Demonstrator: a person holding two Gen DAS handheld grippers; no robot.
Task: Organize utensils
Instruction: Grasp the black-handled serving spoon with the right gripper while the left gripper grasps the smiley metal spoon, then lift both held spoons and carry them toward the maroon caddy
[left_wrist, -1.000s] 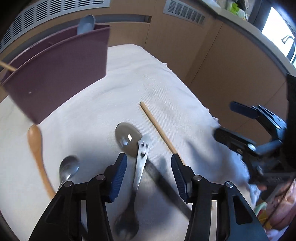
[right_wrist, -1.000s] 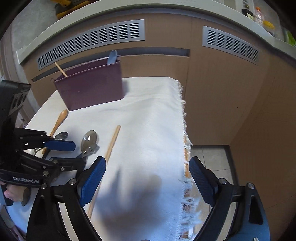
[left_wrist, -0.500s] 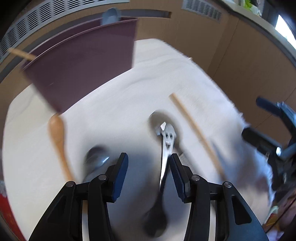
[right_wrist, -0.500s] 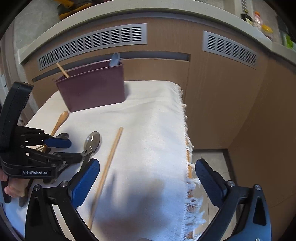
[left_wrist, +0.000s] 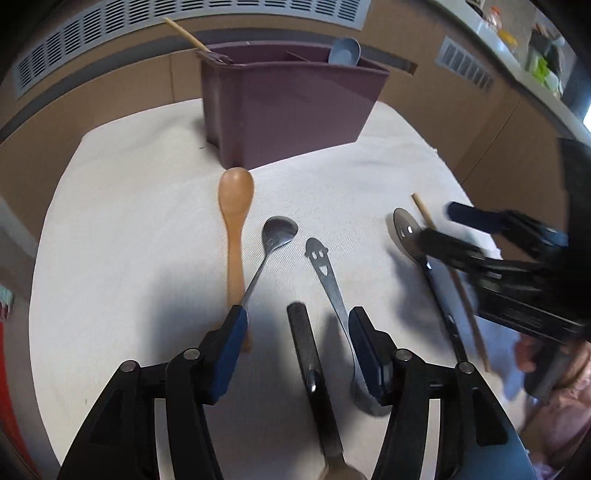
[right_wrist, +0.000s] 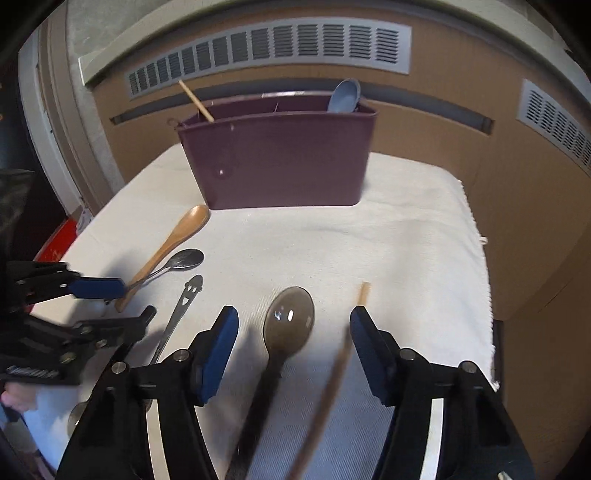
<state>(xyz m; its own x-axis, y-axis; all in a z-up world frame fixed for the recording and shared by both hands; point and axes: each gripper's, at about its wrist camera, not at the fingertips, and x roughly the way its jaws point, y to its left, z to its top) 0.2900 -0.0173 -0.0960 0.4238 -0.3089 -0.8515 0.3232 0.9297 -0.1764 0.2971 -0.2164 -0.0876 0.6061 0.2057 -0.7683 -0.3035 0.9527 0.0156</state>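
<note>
Right gripper (right_wrist: 293, 347) jaws just narrowing, nothing clamped, straddling both the dark ladle (right_wrist: 290, 321) and chopstick (right_wrist: 332, 373) on the cloth (right_wrist: 406, 251), so it risks pinching both; left gripper (left_wrist: 295, 334) apart, holding nothing.

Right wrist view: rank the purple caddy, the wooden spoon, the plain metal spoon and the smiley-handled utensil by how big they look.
1. Purple caddy, by far the largest.
2. Wooden spoon.
3. Smiley-handled utensil and plain metal spoon: unsure, since both run partly behind the grippers, so their full lengths are hidden.
</note>
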